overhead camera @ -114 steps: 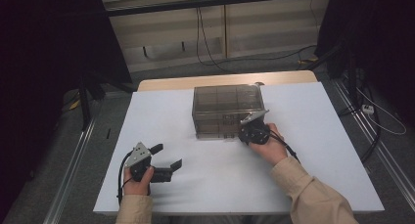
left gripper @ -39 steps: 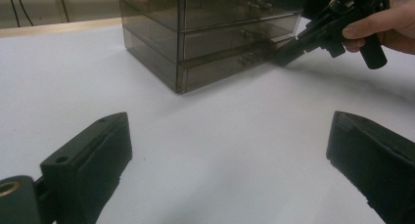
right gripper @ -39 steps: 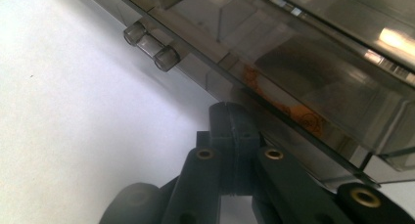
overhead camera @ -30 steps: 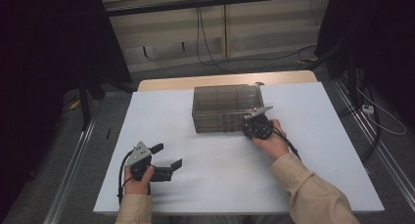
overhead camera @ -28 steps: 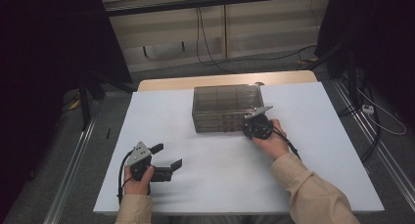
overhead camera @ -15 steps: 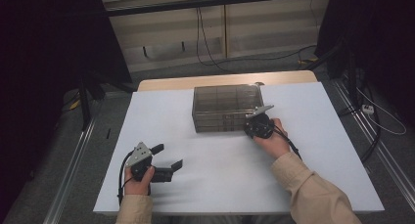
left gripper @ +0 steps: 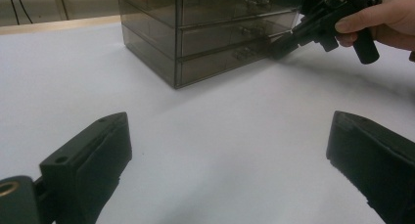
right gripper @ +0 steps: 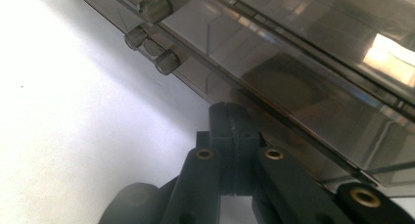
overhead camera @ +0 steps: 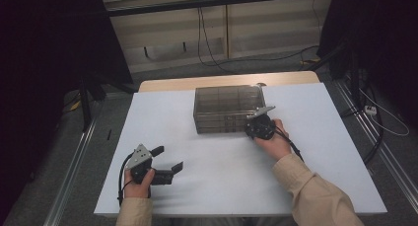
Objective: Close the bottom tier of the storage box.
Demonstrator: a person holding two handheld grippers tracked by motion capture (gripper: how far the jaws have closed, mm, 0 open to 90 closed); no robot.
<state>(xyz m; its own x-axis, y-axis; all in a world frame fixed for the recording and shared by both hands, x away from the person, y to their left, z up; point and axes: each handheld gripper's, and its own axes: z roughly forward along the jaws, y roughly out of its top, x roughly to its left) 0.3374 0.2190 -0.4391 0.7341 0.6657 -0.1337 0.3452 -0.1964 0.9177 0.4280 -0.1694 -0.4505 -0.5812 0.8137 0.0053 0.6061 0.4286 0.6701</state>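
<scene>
The smoky clear drawer box (overhead camera: 227,109) stands on the white table (overhead camera: 325,152) near its far edge, about midway between the left and right edges, with its drawer fronts turned toward the near edge. In the left gripper view it shows three tiers of drawers (left gripper: 230,35), each front with small knobs.

The right gripper (overhead camera: 254,129) is at the box's near right corner, low down. Its jaws are pressed together with nothing between them, and in the right gripper view their tip (right gripper: 229,117) sits against the bottom drawer front, to the side of that drawer's two knobs (right gripper: 151,50).

The left gripper (overhead camera: 167,162) rests well apart from the box, near the near left corner of the table, its jaws spread wide over bare surface.

No brand, label or writing can be read on the box or the grippers.
</scene>
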